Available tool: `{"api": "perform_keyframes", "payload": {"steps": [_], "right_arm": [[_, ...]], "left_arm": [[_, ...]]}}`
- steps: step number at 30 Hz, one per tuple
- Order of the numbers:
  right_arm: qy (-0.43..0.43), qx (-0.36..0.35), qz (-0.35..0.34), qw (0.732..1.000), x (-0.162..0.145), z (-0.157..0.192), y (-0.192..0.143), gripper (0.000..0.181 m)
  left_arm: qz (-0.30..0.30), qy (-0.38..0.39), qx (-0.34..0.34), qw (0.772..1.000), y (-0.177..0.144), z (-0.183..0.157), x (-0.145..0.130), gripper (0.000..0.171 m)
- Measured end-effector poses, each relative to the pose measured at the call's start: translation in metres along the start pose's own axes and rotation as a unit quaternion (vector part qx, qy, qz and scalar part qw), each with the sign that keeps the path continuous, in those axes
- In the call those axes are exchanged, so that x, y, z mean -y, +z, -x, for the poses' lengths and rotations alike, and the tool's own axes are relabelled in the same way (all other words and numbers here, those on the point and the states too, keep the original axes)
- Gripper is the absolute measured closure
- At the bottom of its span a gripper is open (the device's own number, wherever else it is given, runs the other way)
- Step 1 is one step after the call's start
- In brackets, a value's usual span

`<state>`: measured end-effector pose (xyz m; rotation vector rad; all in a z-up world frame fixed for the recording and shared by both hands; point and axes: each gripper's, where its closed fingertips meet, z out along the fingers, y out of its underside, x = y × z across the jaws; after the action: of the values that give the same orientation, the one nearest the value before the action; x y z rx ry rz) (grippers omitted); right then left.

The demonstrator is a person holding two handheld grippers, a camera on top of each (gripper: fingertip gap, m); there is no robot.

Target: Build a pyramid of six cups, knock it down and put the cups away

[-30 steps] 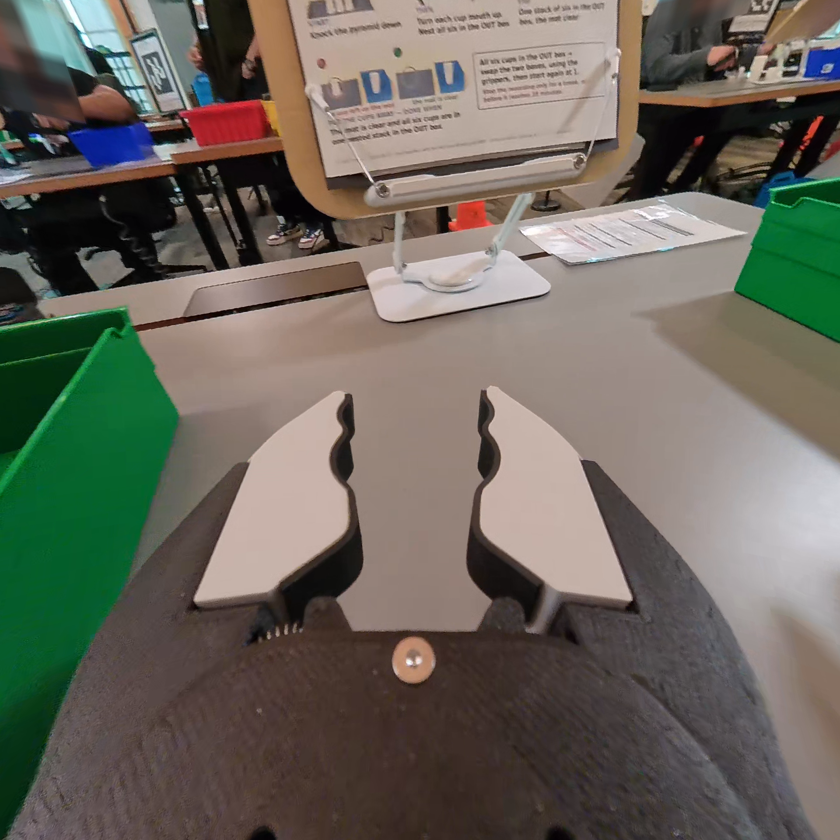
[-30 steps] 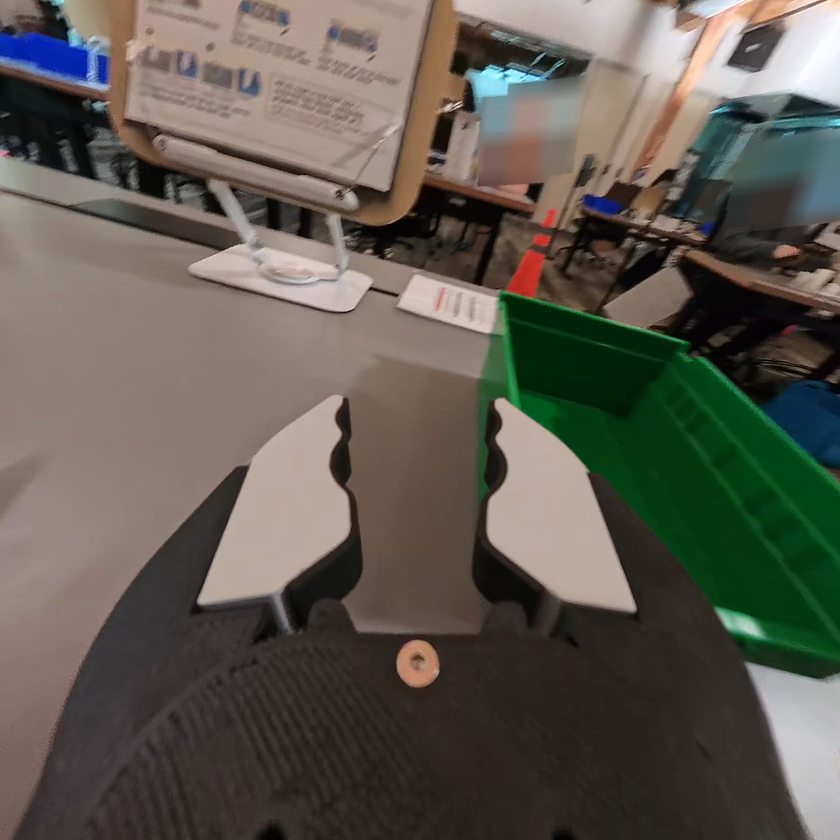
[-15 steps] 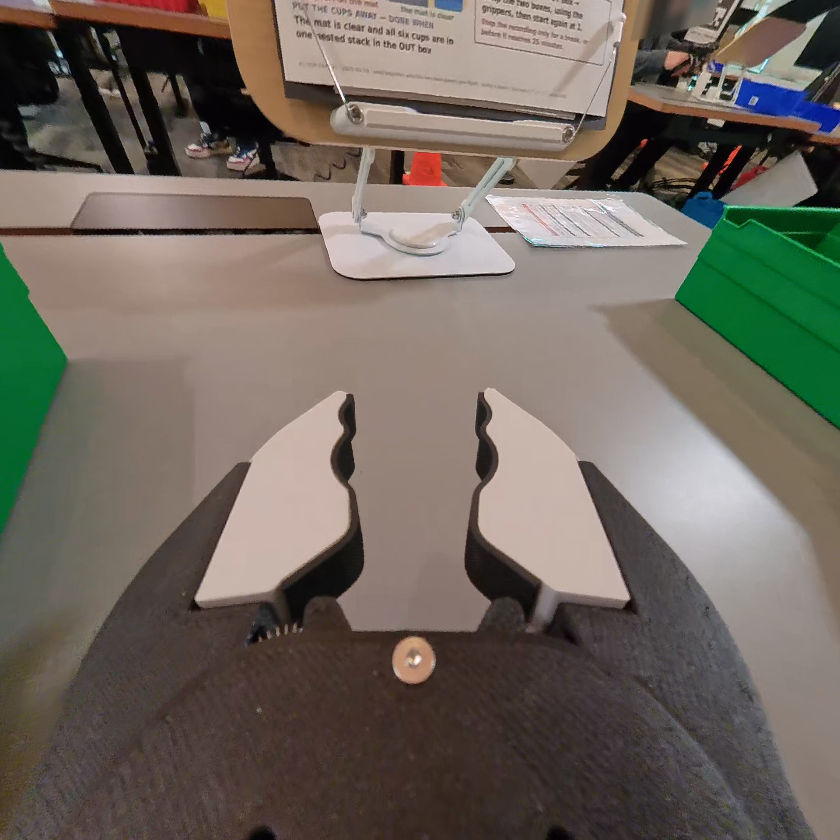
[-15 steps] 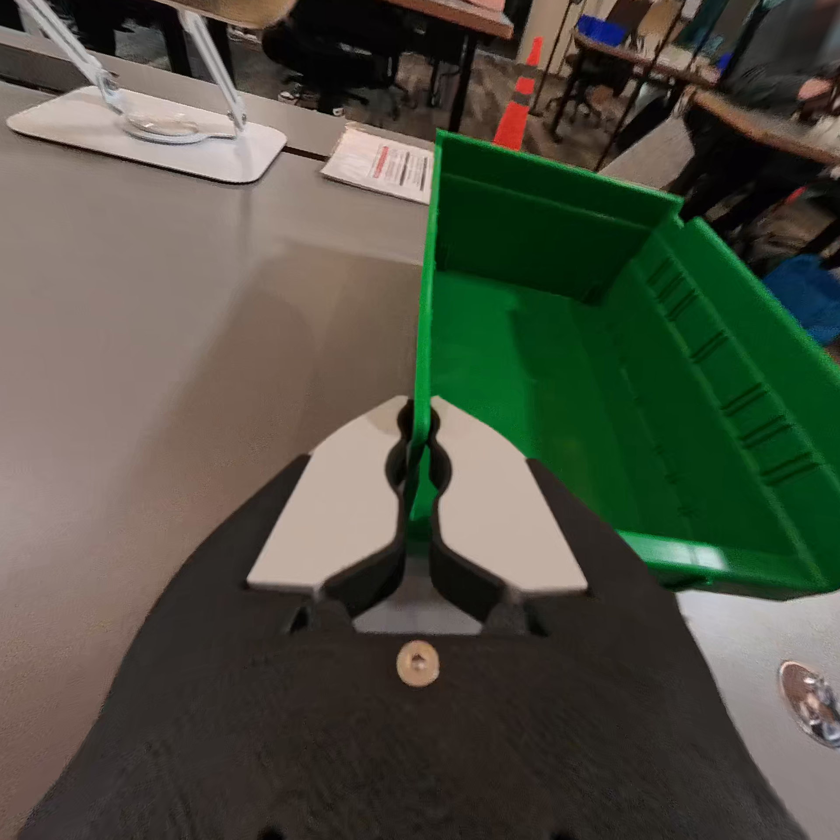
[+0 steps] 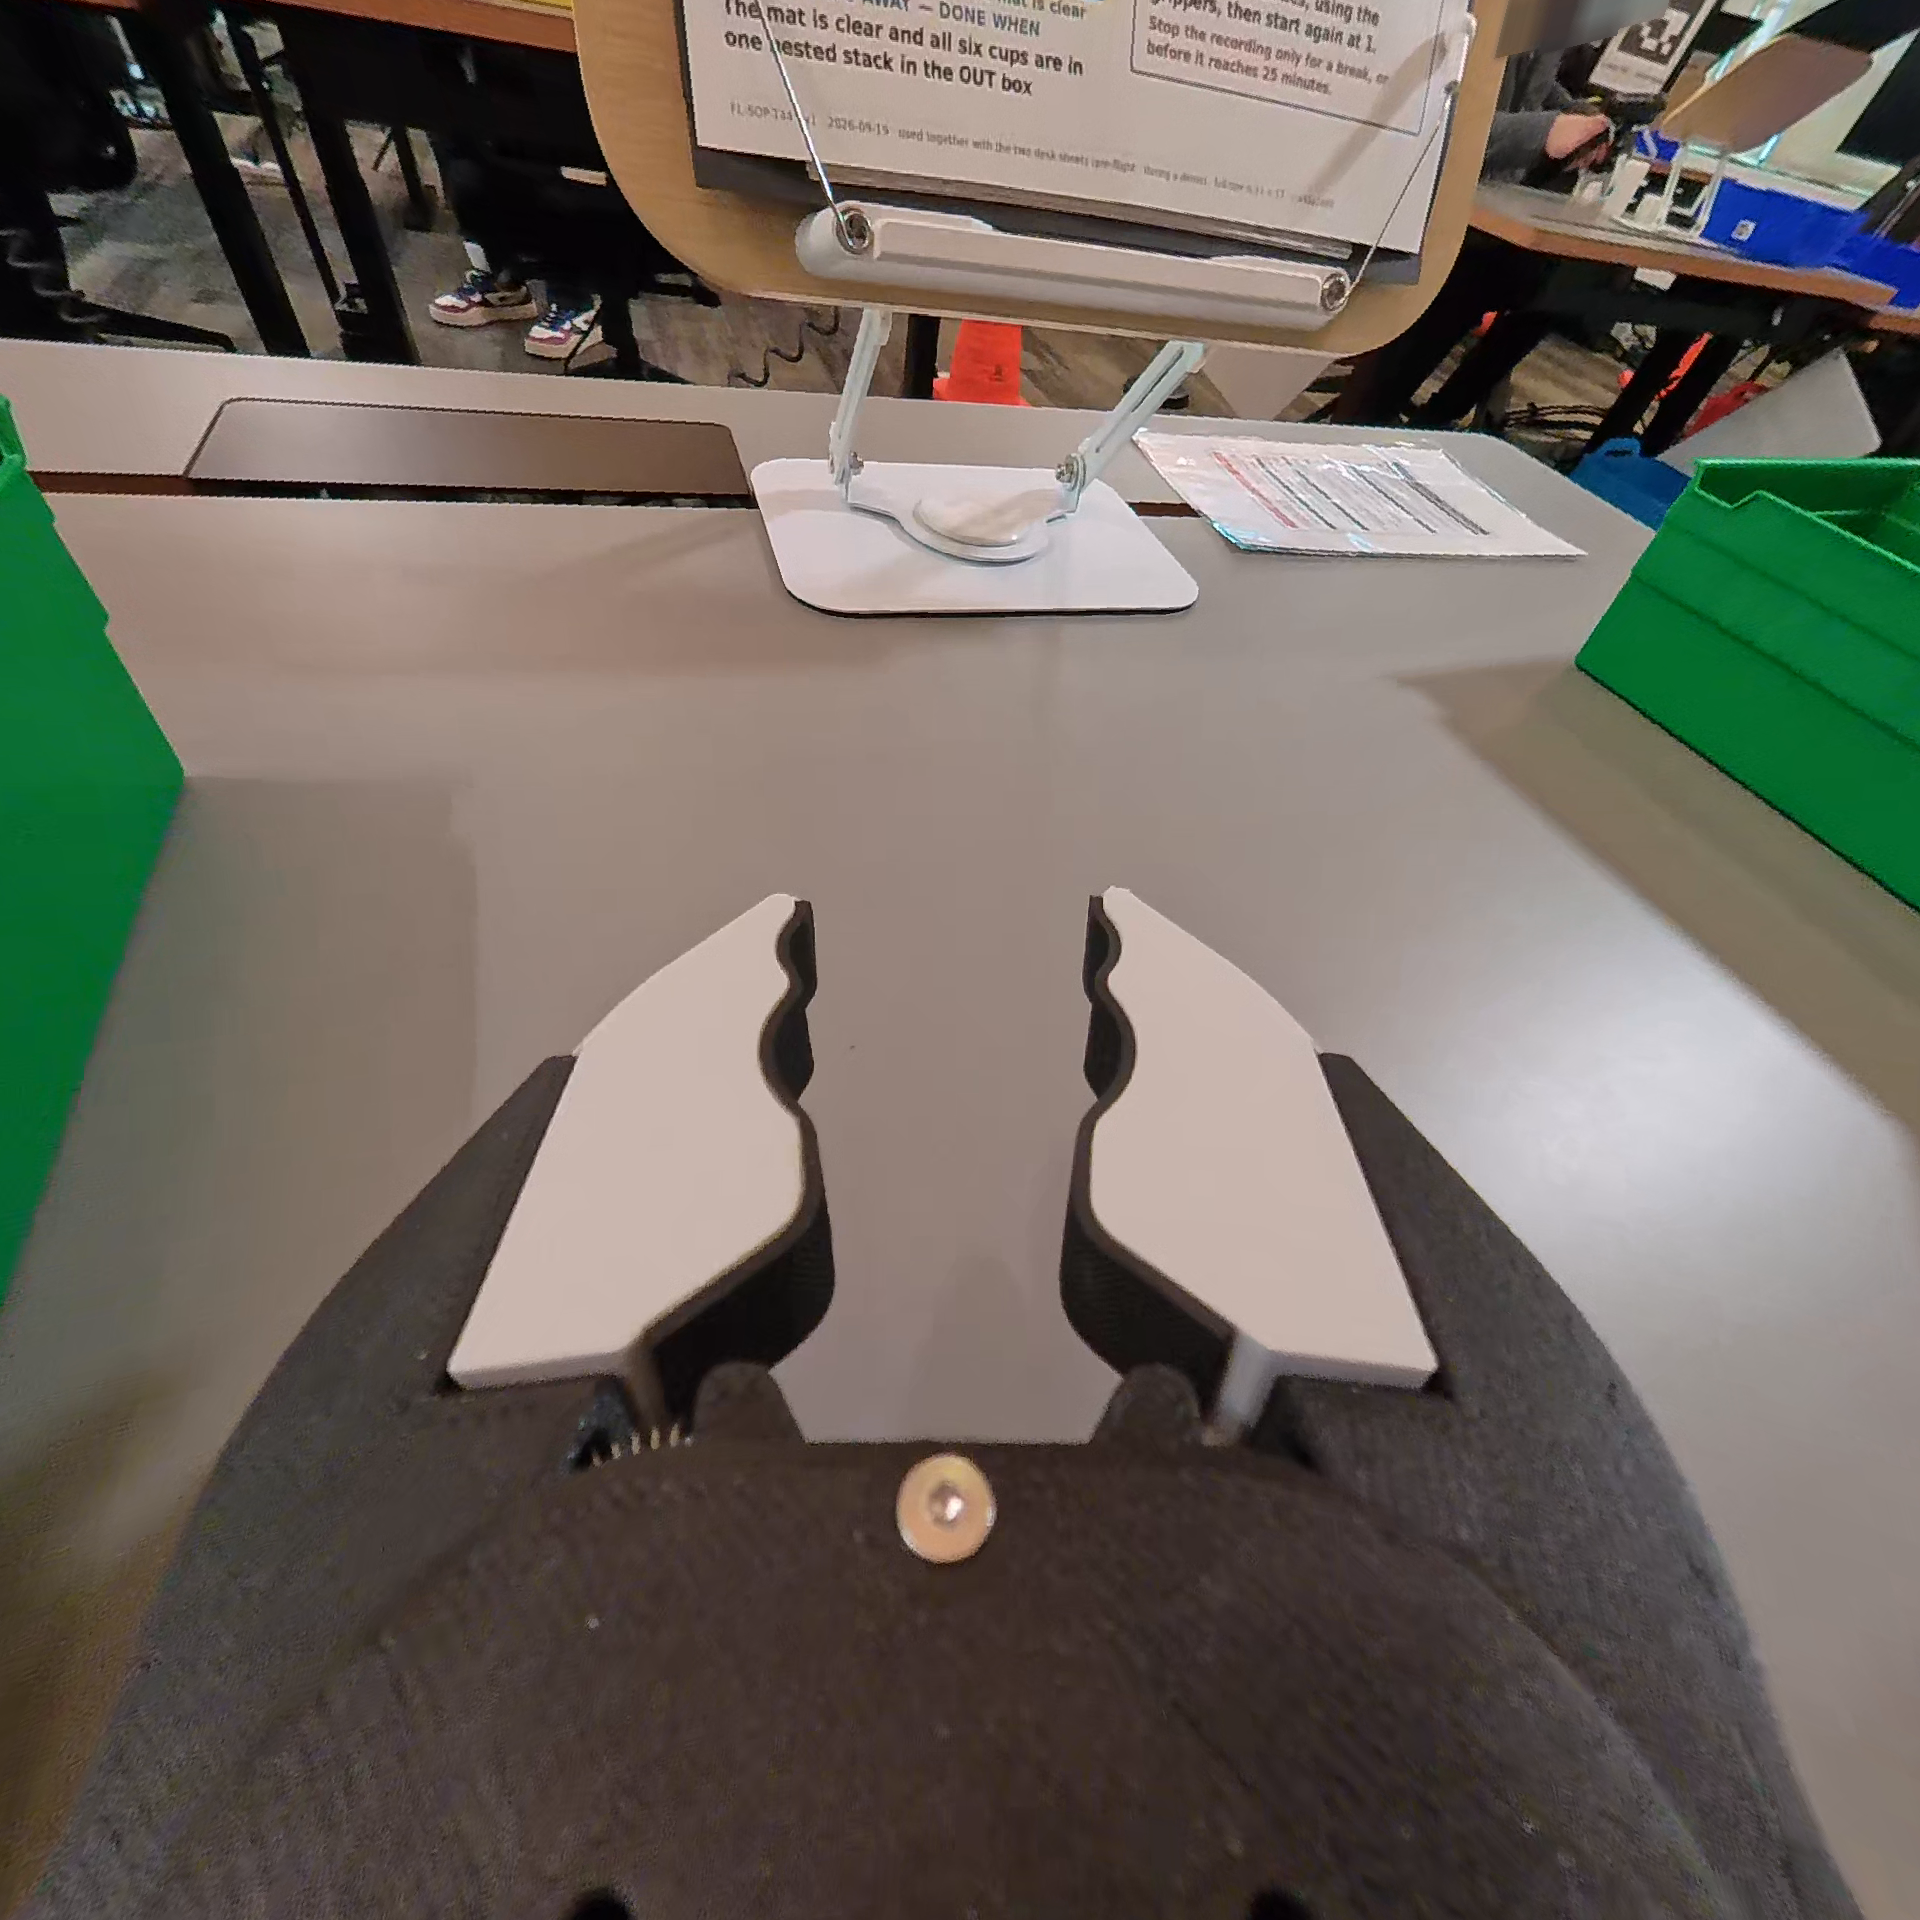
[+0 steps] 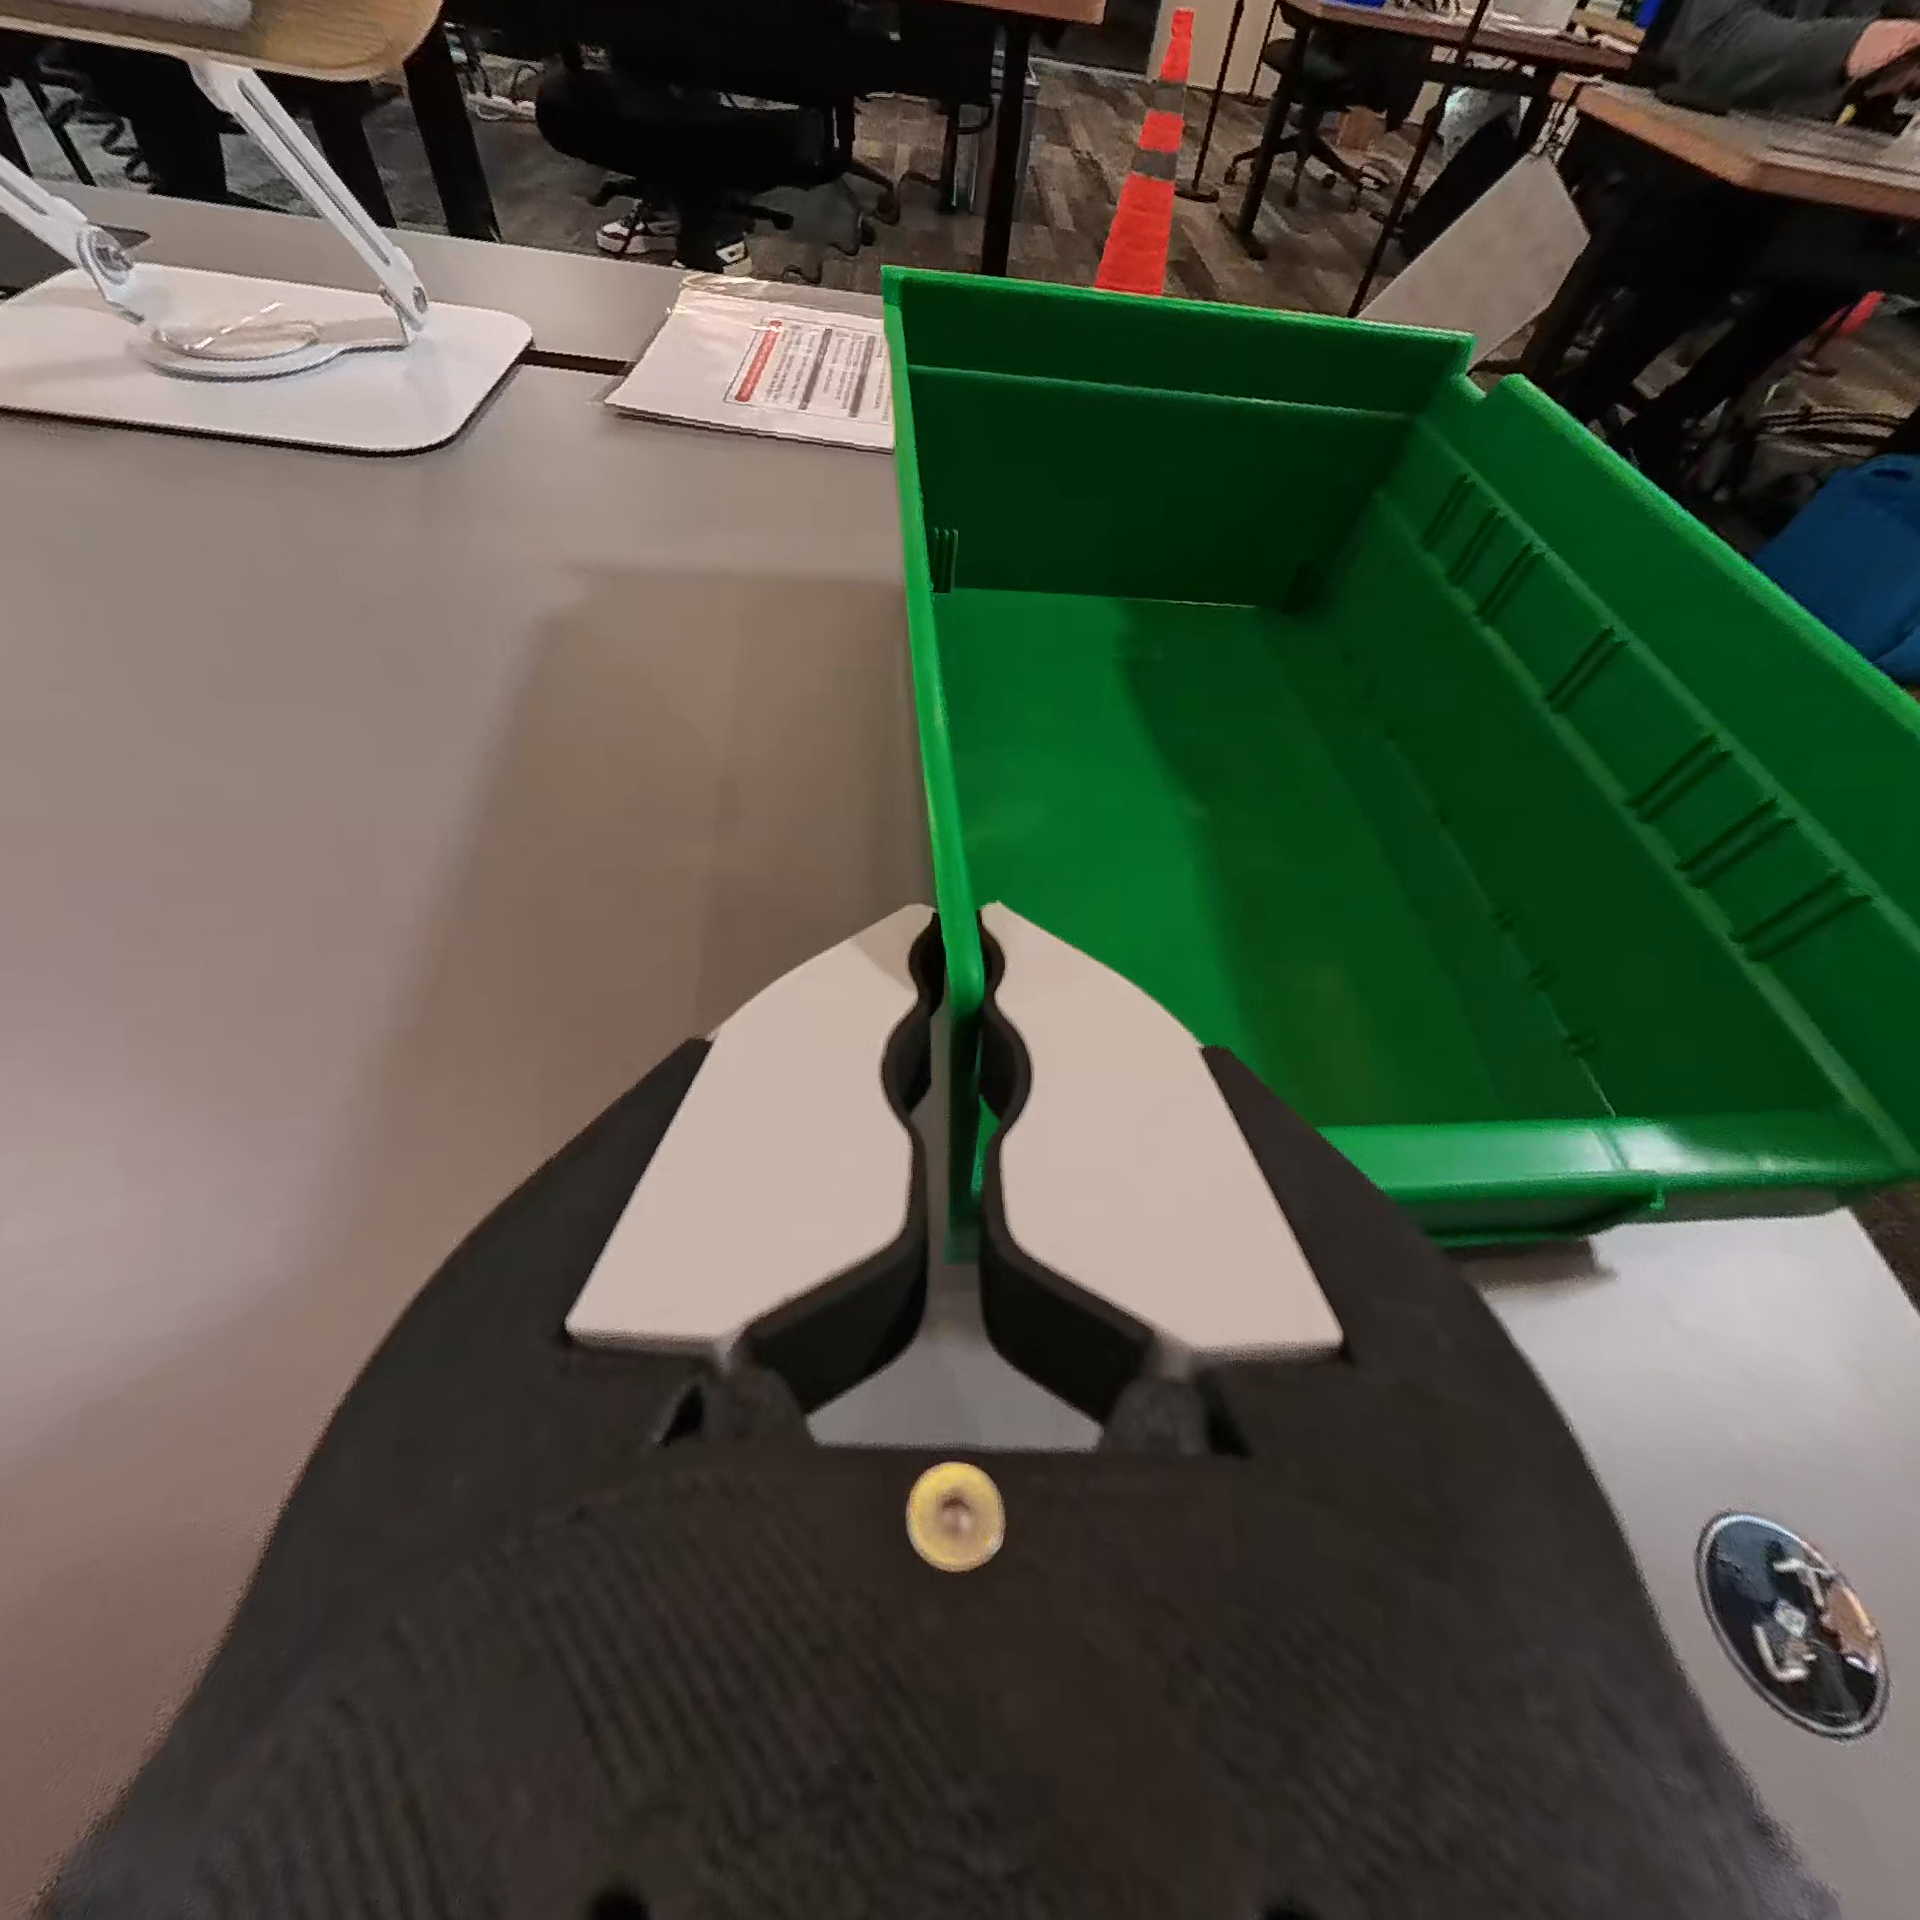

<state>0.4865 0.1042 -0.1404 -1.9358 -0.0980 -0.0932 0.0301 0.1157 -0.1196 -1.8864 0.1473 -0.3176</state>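
My right gripper (image 6: pixel 958 916) is shut on the left side wall of an empty green bin (image 6: pixel 1247 831), near the bin's front corner. The bin stands at the right of the grey table (image 6: pixel 364 727); it also shows at the right edge of the left wrist view (image 5: pixel 1766 665). My left gripper (image 5: pixel 948 902) is open and empty, low over the bare grey table (image 5: pixel 935 748). A second green bin (image 5: pixel 62 831) stands at the left edge of the left wrist view, apart from the left gripper.
A document stand (image 5: pixel 977 540) with a printed sheet is at the table's back middle, with a laminated sheet (image 5: pixel 1351 499) to its right. A round metal disc (image 6: pixel 1792 1642) sits on a lighter surface at the front right. An orange cone (image 6: pixel 1153 177), other tables and seated people lie beyond.
My right gripper swung right to the green bin and closed on its left wall. My left gripper stayed open and turned slightly, so the left bin slid toward the frame edge.
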Motion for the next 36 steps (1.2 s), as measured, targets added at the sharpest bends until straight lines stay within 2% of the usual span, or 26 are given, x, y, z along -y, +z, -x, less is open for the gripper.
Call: {"api": "perform_keyframes", "payload": {"steps": [15, 16, 19, 21, 25, 28, 31, 36], "right_arm": [[-0.036, 0.002, -0.011, 0.999, 0.004, 0.012, 0.005, 0.178], [-0.042, -0.006, -0.012, 0.999, 0.005, 0.011, 0.004, 0.175], [-0.076, -0.01, -0.061, 0.995, 0.025, 0.02, -0.007, 0.15], [-0.098, 0.002, -0.103, 0.99, 0.041, 0.034, -0.018, 0.147], [-0.142, 0.036, -0.152, 0.977, 0.055, 0.064, -0.032, 0.16], [-0.145, 0.078, -0.172, 0.971, 0.058, 0.087, -0.034, 0.173], [-0.134, 0.127, -0.175, 0.967, 0.06, 0.109, -0.03, 0.176], [-0.128, 0.162, -0.169, 0.964, 0.063, 0.132, -0.02, 0.176]], "left_arm": [[0.009, 0.012, -0.001, 1.0, 0.001, -0.002, -0.004, 0.12], [0.01, 0.012, 0.0, 1.0, 0.001, -0.001, -0.004, 0.12], [0.01, 0.012, 0.004, 1.0, 0.001, 0.001, -0.004, 0.119], [0.008, 0.013, 0.01, 1.0, 0.0, 0.003, -0.003, 0.119], [0.007, 0.015, 0.024, 1.0, -0.001, 0.01, -0.002, 0.118], [0.007, 0.017, 0.038, 0.999, -0.005, 0.017, -0.002, 0.119], [-0.006, 0.022, 0.056, 0.998, -0.014, 0.027, 0.001, 0.12], [-0.042, -0.009, 0.078, 0.996, -0.037, 0.054, 0.01, 0.125]]}}
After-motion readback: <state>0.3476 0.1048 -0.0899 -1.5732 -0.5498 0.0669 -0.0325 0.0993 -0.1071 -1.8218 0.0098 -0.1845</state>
